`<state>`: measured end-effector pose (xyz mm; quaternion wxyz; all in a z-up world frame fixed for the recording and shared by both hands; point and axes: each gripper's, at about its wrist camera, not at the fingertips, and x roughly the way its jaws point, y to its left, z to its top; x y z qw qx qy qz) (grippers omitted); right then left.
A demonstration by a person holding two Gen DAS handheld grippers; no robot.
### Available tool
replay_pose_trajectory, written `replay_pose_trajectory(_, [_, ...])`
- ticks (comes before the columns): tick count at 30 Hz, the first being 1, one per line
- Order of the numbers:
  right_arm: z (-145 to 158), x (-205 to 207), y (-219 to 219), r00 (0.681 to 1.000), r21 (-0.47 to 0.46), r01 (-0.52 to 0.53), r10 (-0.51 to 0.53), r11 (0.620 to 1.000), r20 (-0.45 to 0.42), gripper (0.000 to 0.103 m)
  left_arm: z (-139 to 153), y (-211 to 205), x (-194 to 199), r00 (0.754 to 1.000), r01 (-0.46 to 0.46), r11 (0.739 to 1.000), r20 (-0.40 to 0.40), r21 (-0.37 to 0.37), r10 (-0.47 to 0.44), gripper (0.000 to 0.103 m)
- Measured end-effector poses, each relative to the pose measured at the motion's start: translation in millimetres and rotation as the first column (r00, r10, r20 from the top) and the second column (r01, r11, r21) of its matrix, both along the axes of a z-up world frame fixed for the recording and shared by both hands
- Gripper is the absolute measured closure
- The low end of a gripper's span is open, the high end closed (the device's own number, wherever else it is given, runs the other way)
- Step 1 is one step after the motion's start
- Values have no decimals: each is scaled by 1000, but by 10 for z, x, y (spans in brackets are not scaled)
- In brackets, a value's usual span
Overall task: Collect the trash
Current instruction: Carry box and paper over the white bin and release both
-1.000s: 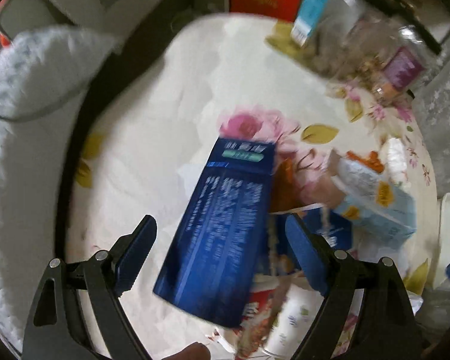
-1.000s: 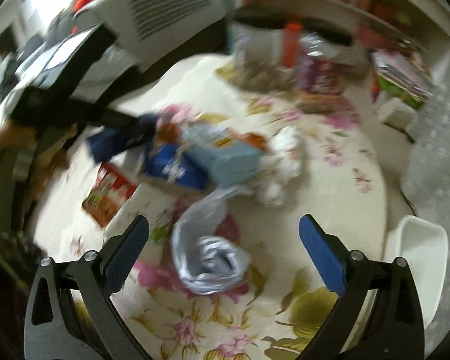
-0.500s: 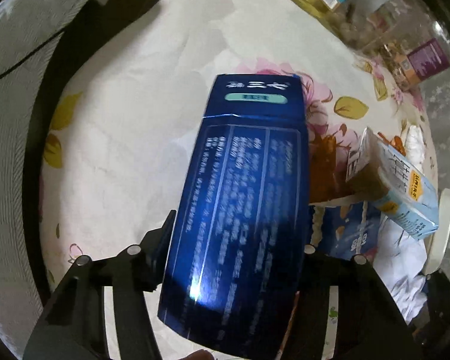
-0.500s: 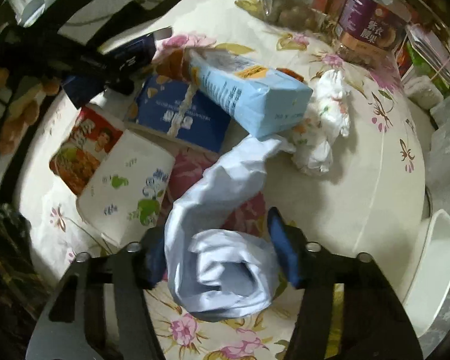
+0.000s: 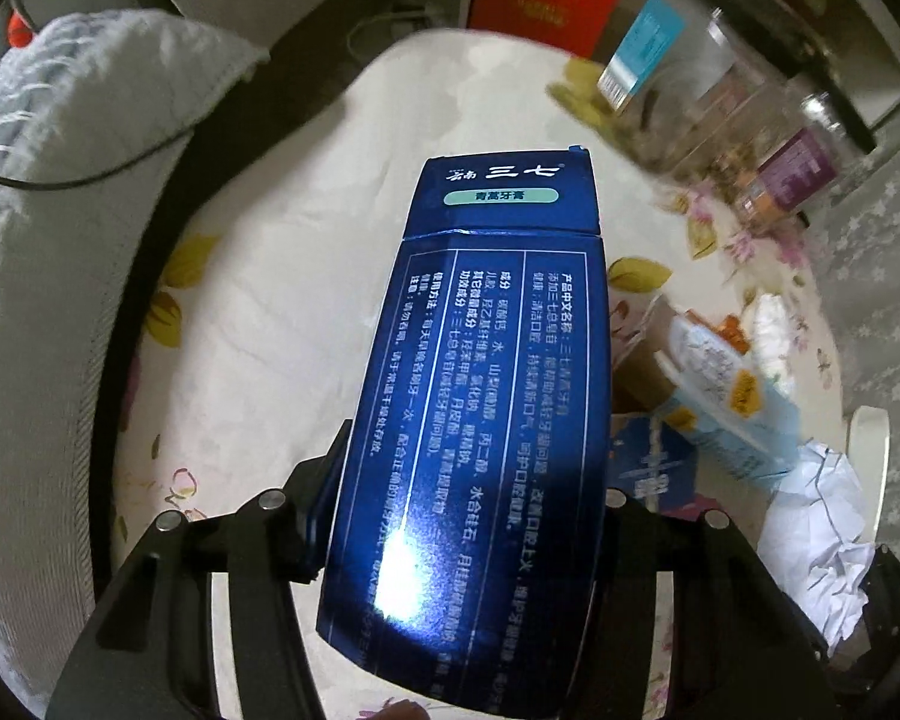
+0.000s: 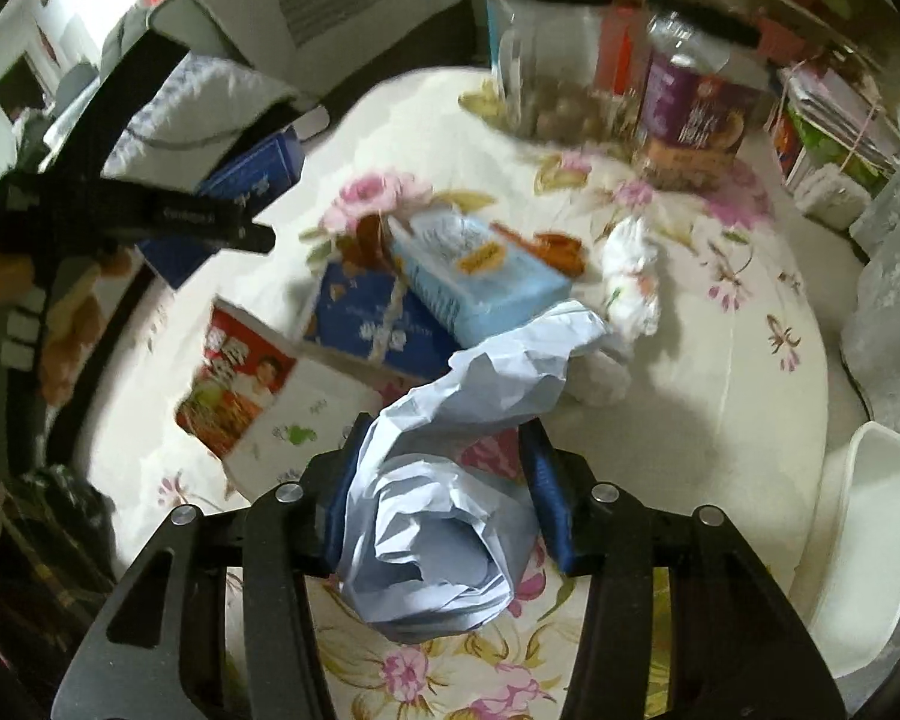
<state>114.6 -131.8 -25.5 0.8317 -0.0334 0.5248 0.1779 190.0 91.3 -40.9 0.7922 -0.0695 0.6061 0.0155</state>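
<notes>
**Both grippers loaded: blue box left, paper wad right**

Left gripper point(image 5: 468, 516): jaws clamped on the long sides of a dark blue box point(image 5: 486, 396). Box runs lengthwise away from the camera toward 12 o'clock, flap end farthest, held above the floral tablecloth point(image 5: 282, 324).

Right gripper point(image 6: 444, 498): jaws closing, with a crumpled pale blue paper wad point(image 6: 444, 546) between the pads and both pads pressing its sides. A loose tail of the wad trails out toward 1 o'clock.

Right view, beyond the wad: white cup point(image 6: 306, 426) lying at 10 o'clock, touching a red packet point(image 6: 234, 378). Farther on, a light blue carton point(image 6: 480, 276) lies across a flat blue pack point(image 6: 372, 318); white tissue point(image 6: 630, 282) just beside them at 2 o'clock.

Far edge of table: two jars, one with a purple label point(image 6: 690, 114). White bin point(image 6: 870, 516) at 3 o'clock, off the table edge.
</notes>
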Motion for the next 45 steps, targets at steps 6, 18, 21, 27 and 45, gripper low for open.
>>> replay_pose_trajectory(6, [275, -36, -90, 981, 43, 67, -73, 997, 182, 57, 223, -60, -173, 987, -59, 998, 150, 35, 53, 49])
replay_pose_trajectory(18, [617, -46, -387, 868, 92, 249, -264, 964, 419, 56, 764, -483, -487, 863, -218, 969, 487, 112, 138, 49])
replay_pose_trajectory(21, [641, -59, -461, 845, 103, 285, -301, 953, 443, 56, 877, -647, -579, 821, -237, 962, 557, 134, 125, 49])
replay_pose_trajectory(27, [721, -137, -599, 799, 114, 338, -349, 934, 489, 56, 1022, -933, -721, 764, -252, 957, 636, 142, 107, 49])
replay_pose_trajectory(45, [893, -396, -1312, 686, 164, 475, -481, 865, 546, 55, 1029, -1741, -918, 746, -189, 977, 661, 101, 76, 49])
